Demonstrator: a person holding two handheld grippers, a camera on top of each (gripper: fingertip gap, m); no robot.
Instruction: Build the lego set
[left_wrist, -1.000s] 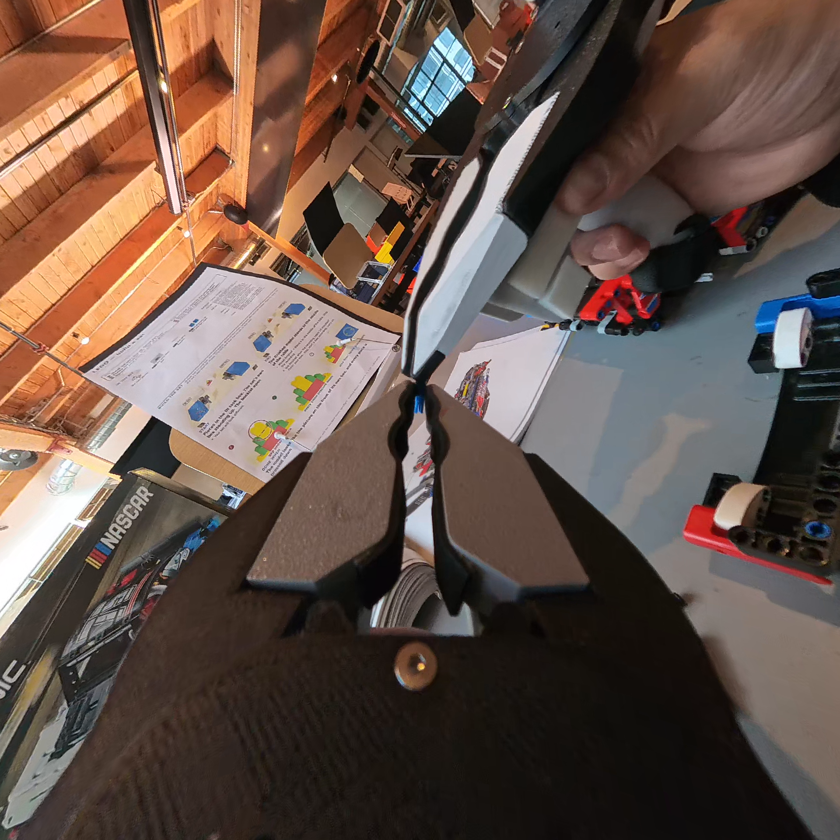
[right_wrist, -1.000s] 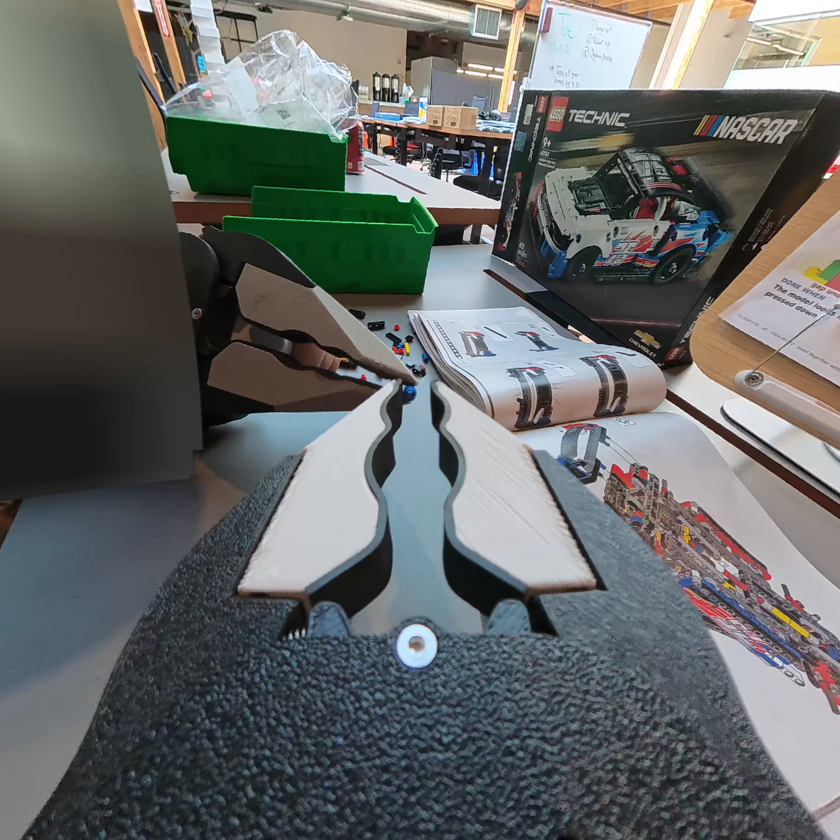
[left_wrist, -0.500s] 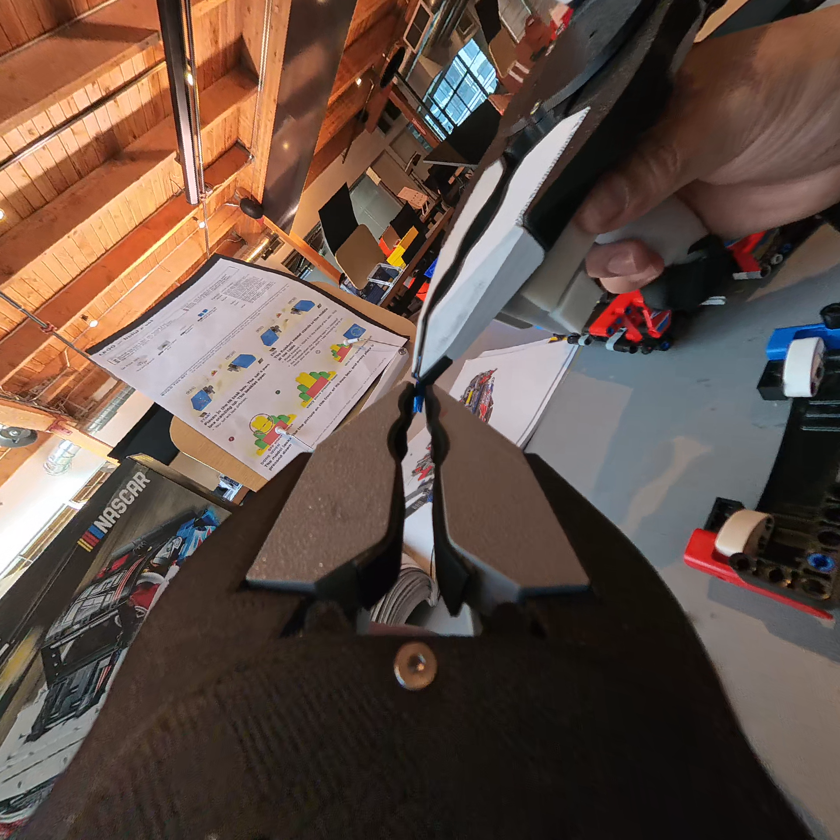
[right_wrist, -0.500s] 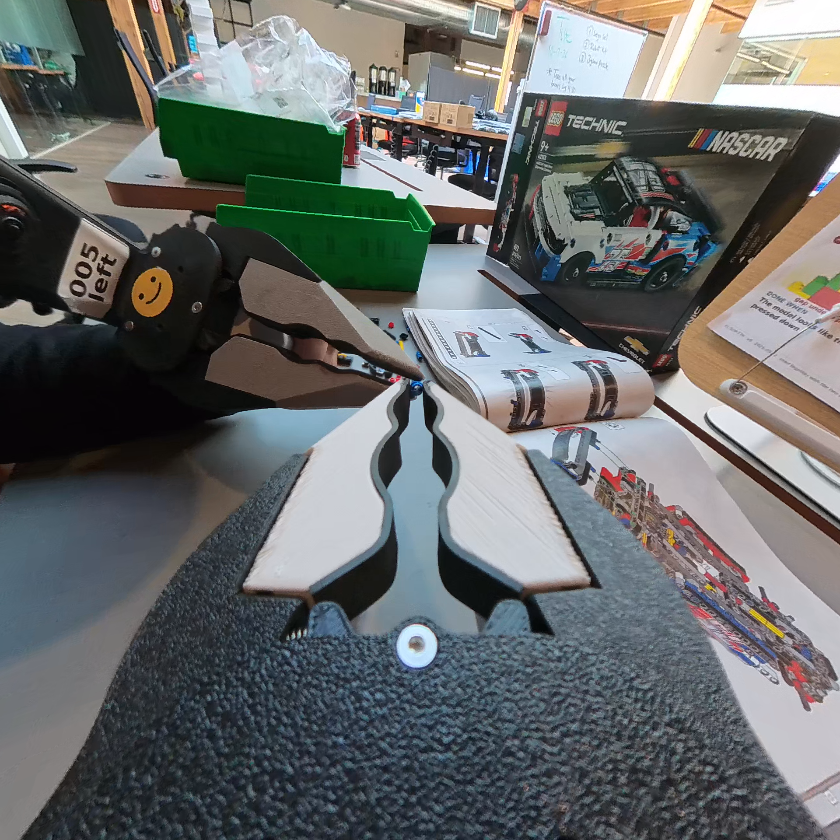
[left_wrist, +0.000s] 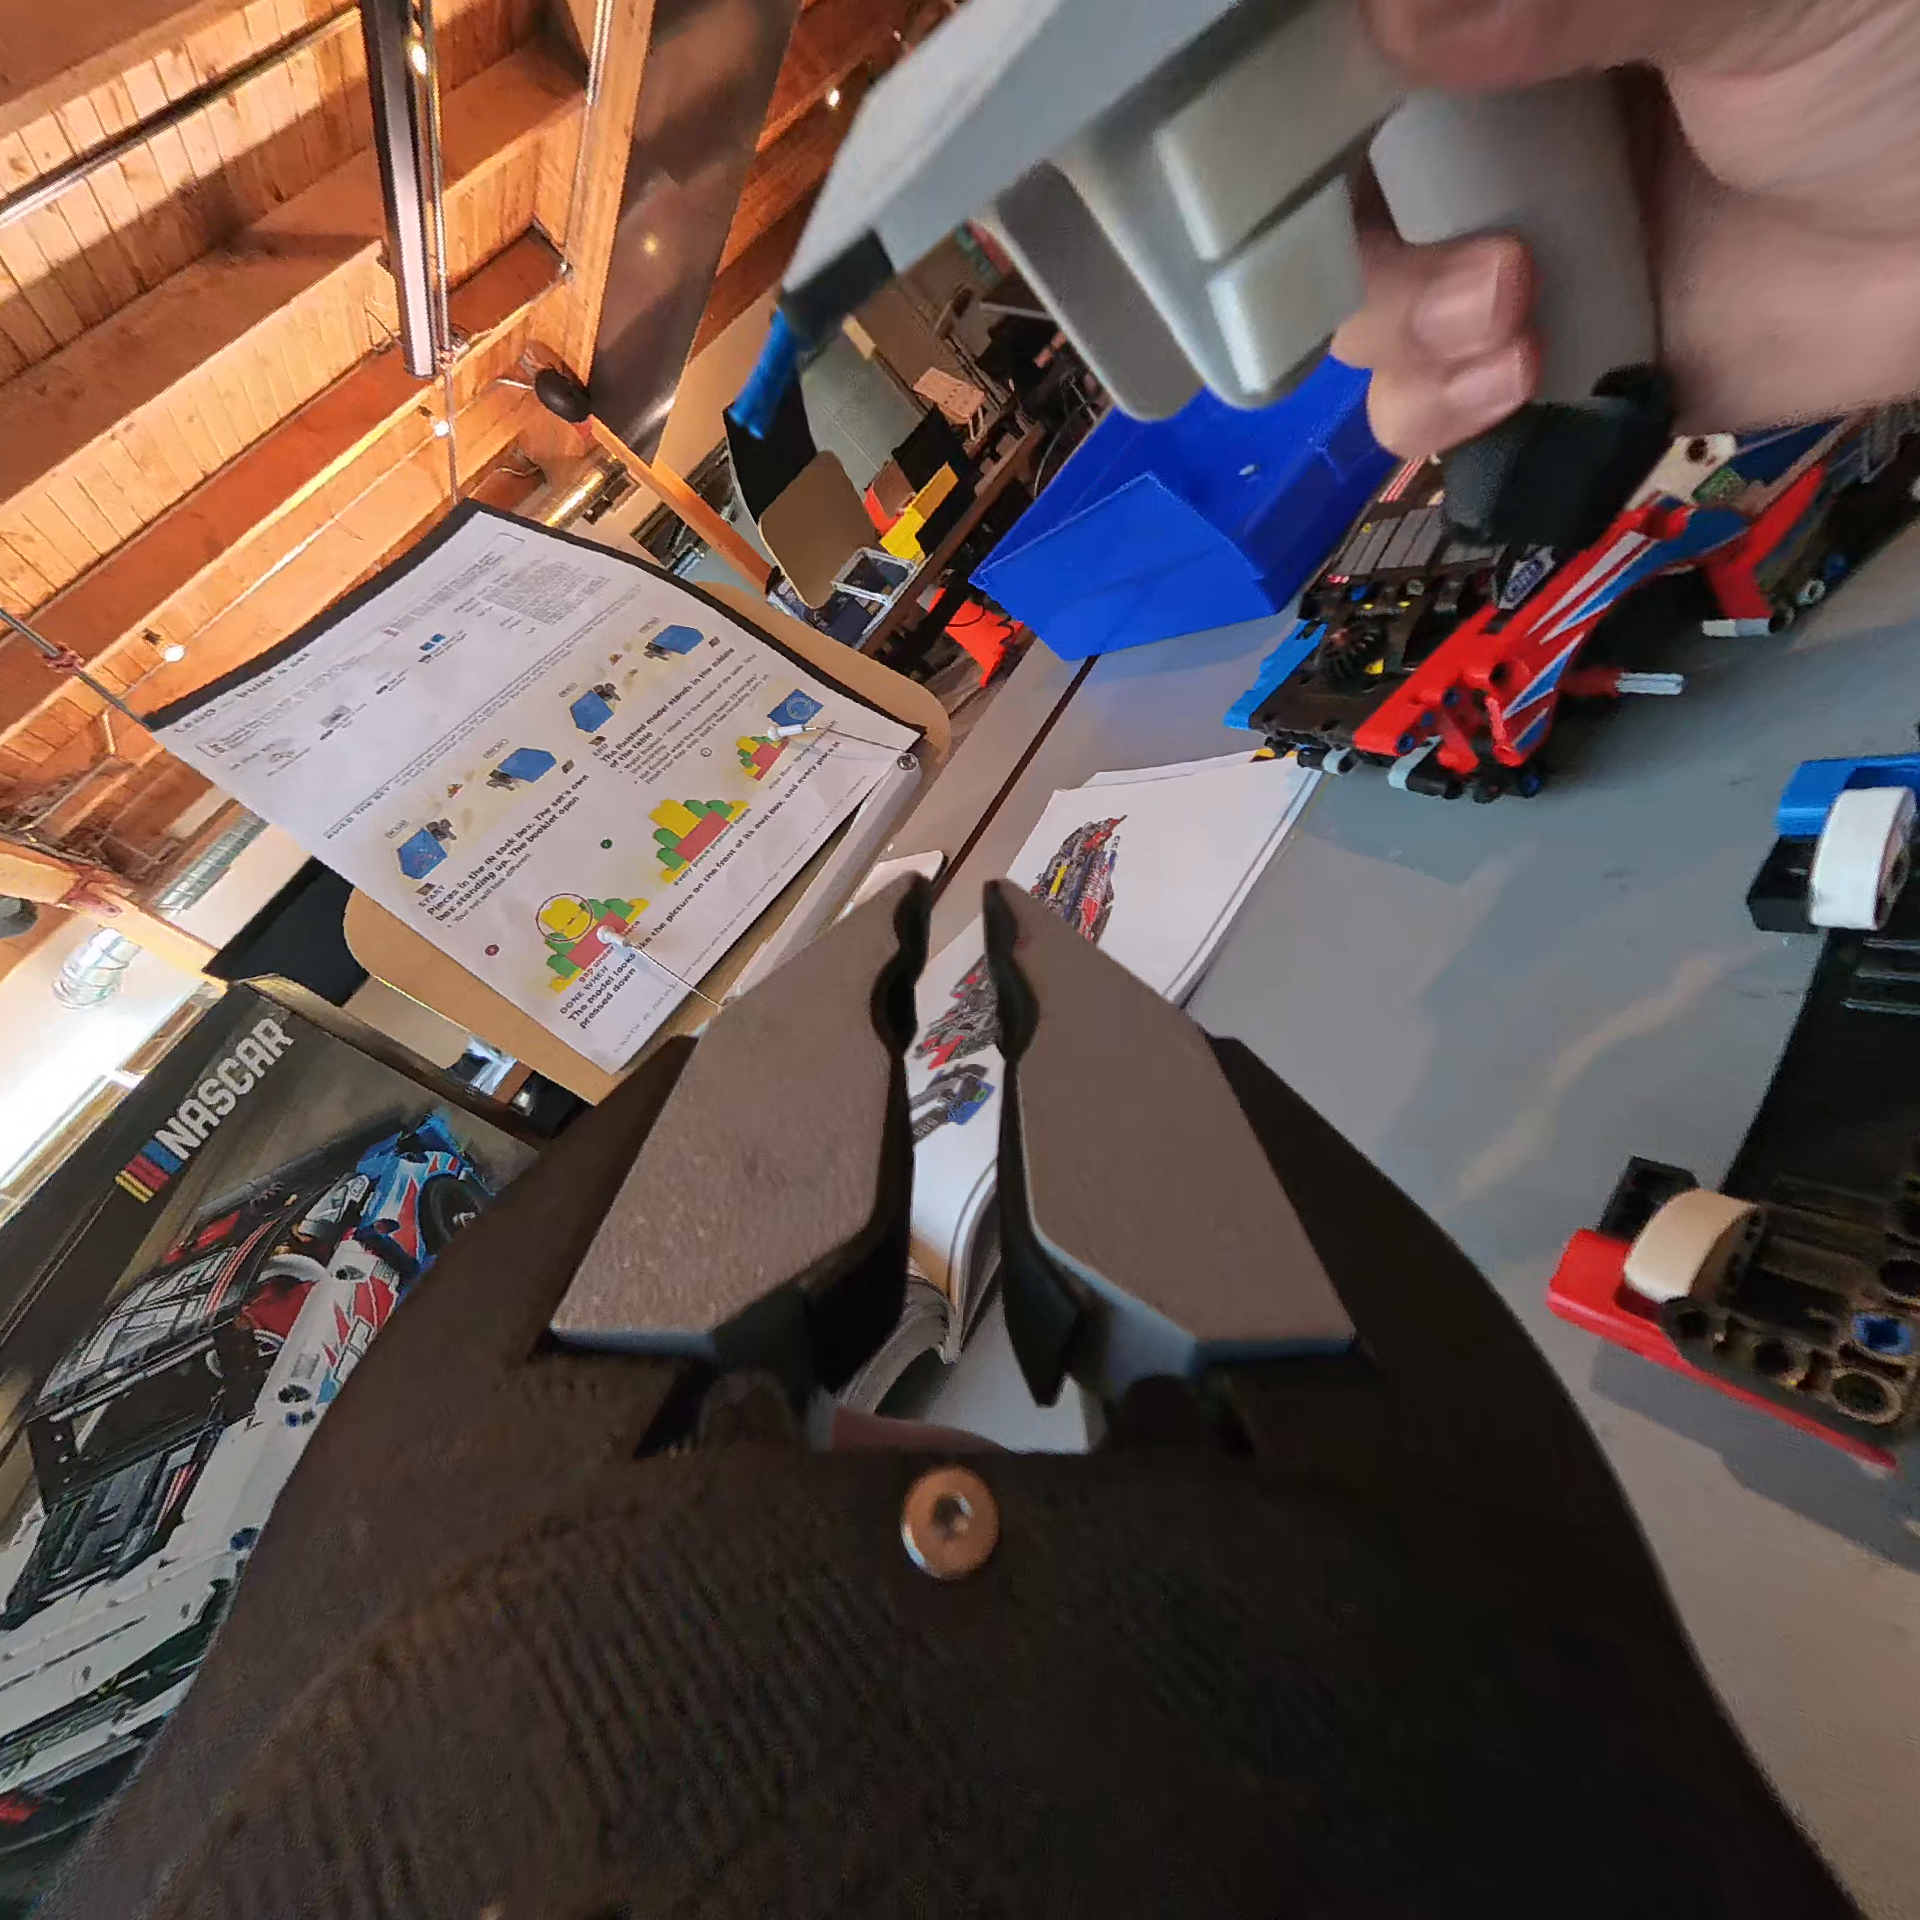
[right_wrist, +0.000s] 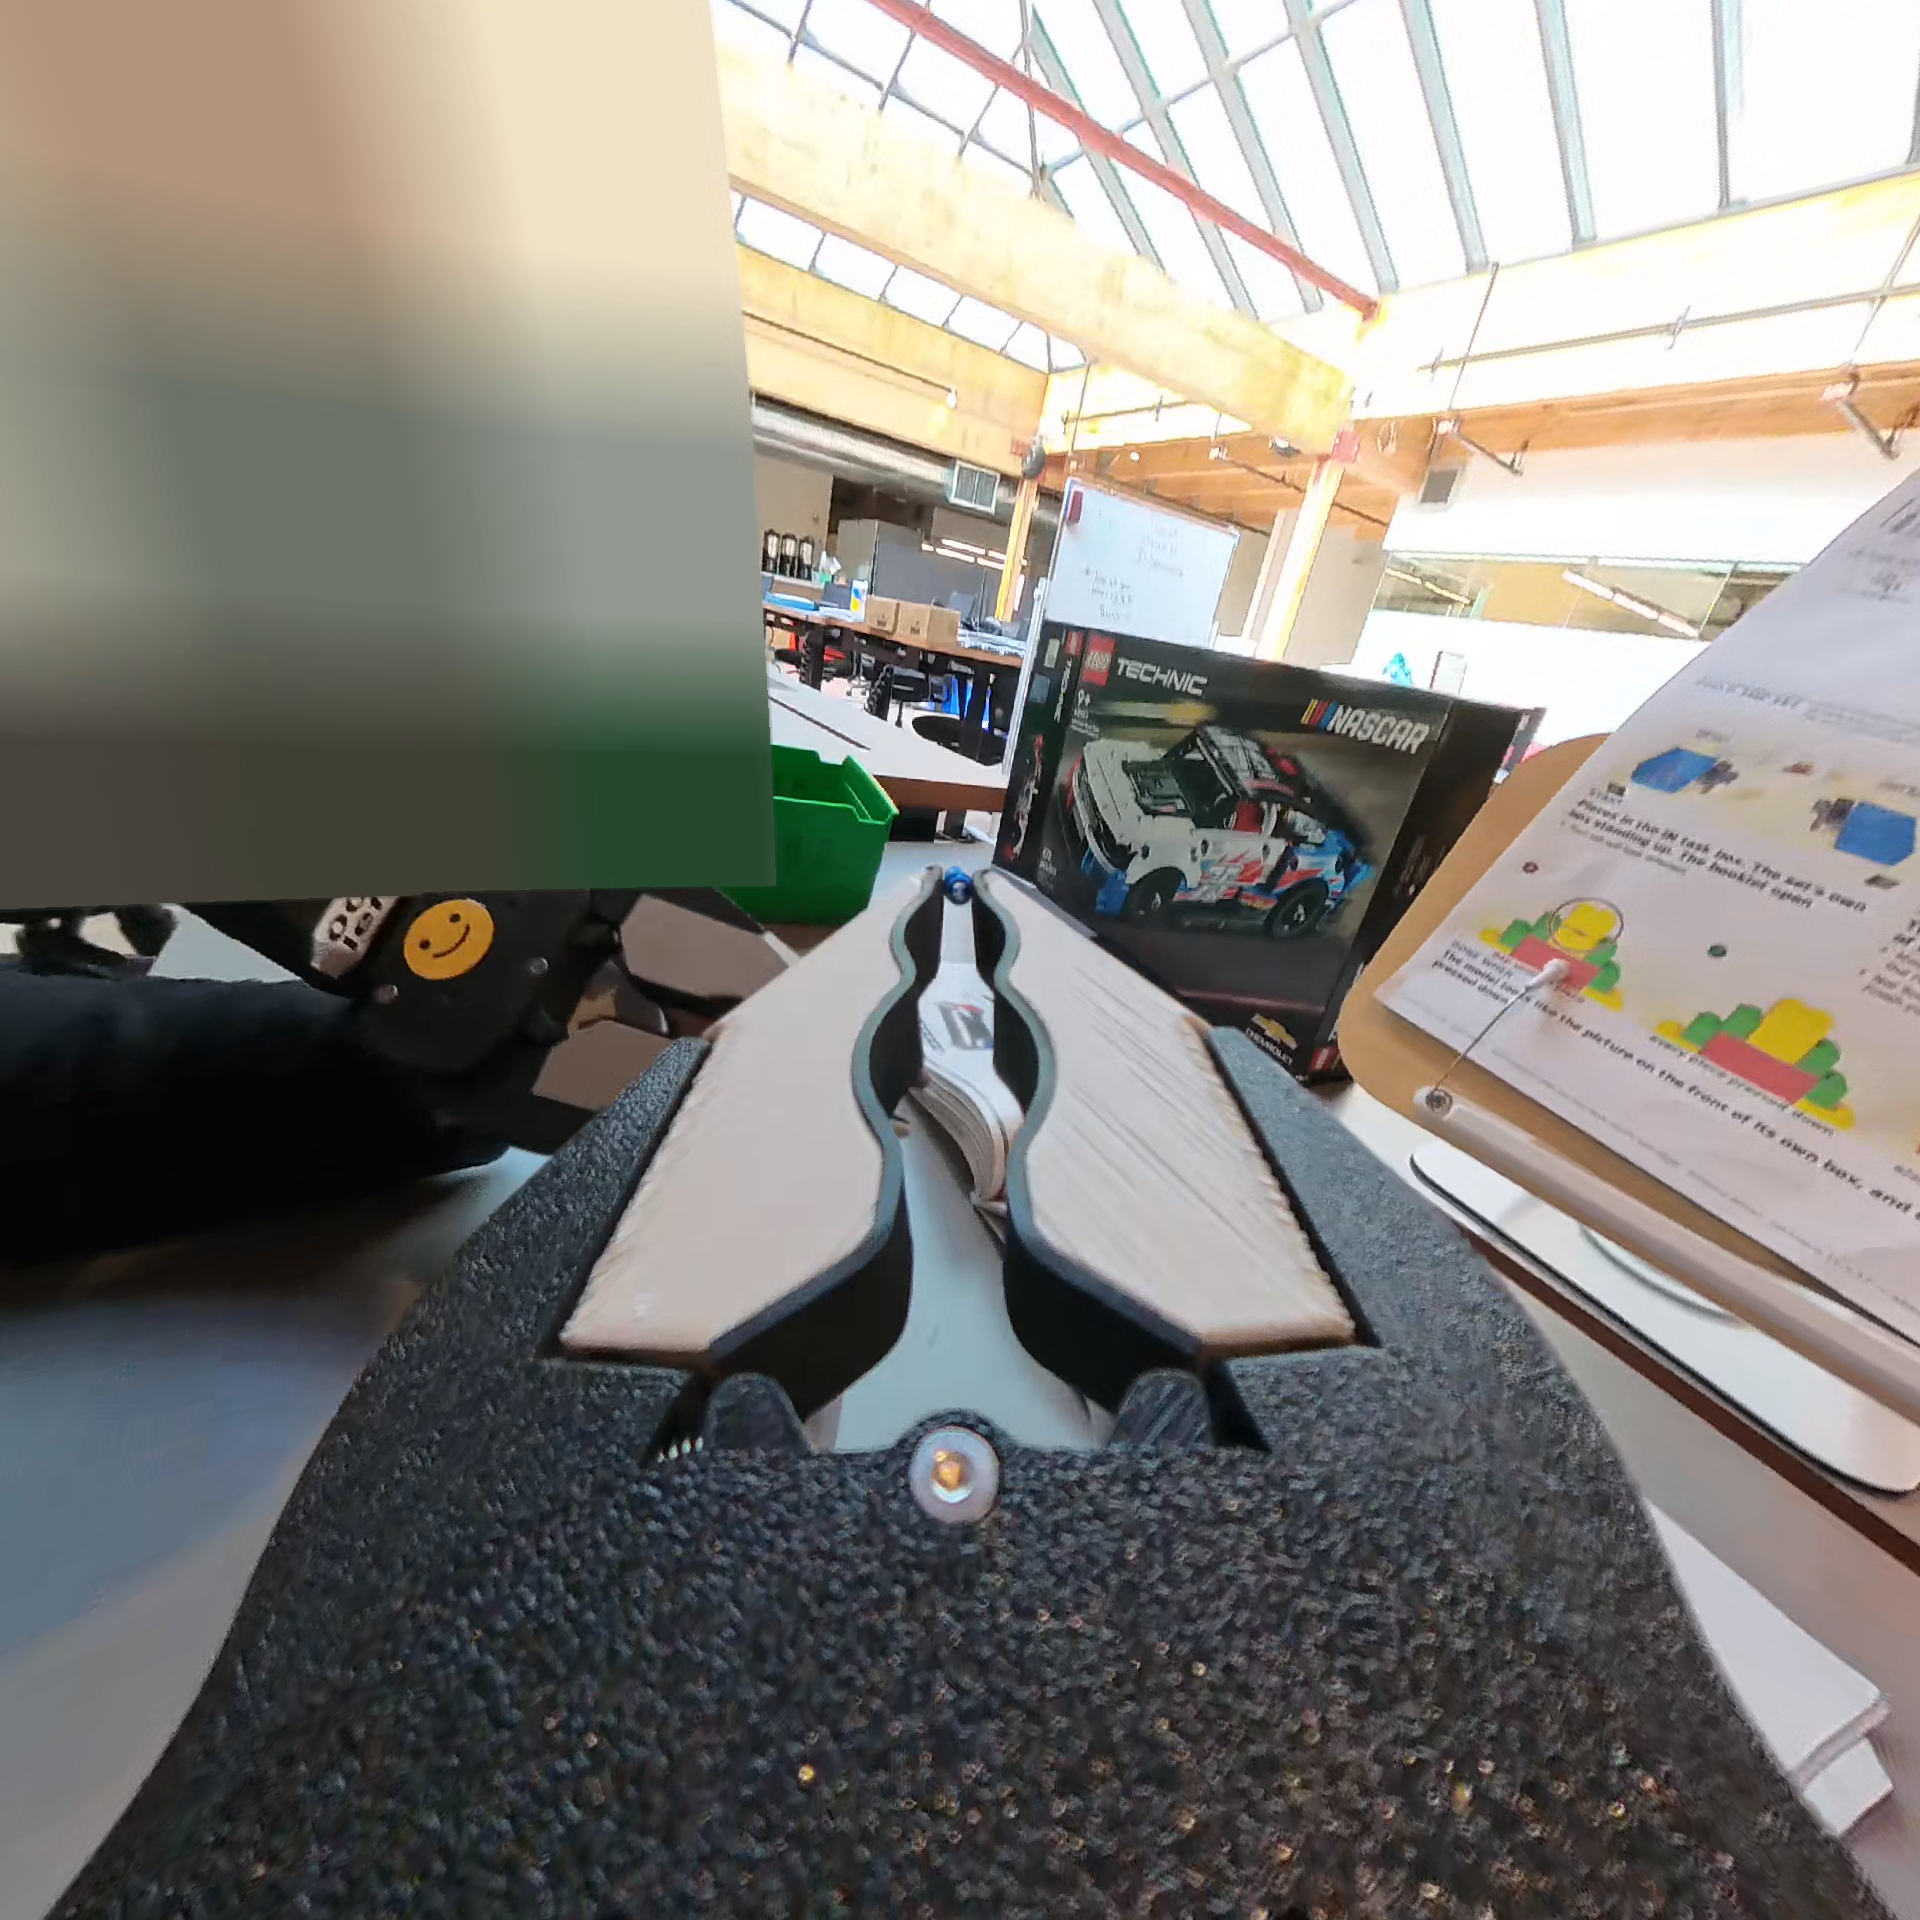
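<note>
At the far left of the left wrist view the set's box (left_wrist: 208, 1299) stands on edge, with the clipped instruction sheet (left_wrist: 540, 769) on its wooden stand just to the right of it. In the middle, the left gripper (left_wrist: 948, 896) has its jaws slightly parted with nothing between the tips, the open booklet (left_wrist: 1153, 883) showing through the gap. Above and to the right a hand (left_wrist: 1662, 208) works the handle of the right gripper (blurred here). Further right on the grey table (left_wrist: 1455, 1039) lies the red, blue and black car chassis (left_wrist: 1507, 644), and at the right edge a black beam assembly (left_wrist: 1829, 1247) with white and red parts. In the right wrist view the right gripper (right_wrist: 956, 883) is pinched on a tiny blue pin (right_wrist: 957, 884) right at its fingertips, lifted off the table in front of the box (right_wrist: 1236, 831); the left gripper (right_wrist: 582, 997) sits low at the left. The pin looks featherlight, hard and smooth — easy to squirt out of so shallow a grip — so I judge it wants steady, modest pressure across its middle, leaving one end free to enter a hole. The chassis looks stiff but built of press-fit parts; it is best steadied by a solid beam, not by the thin panels.
</note>
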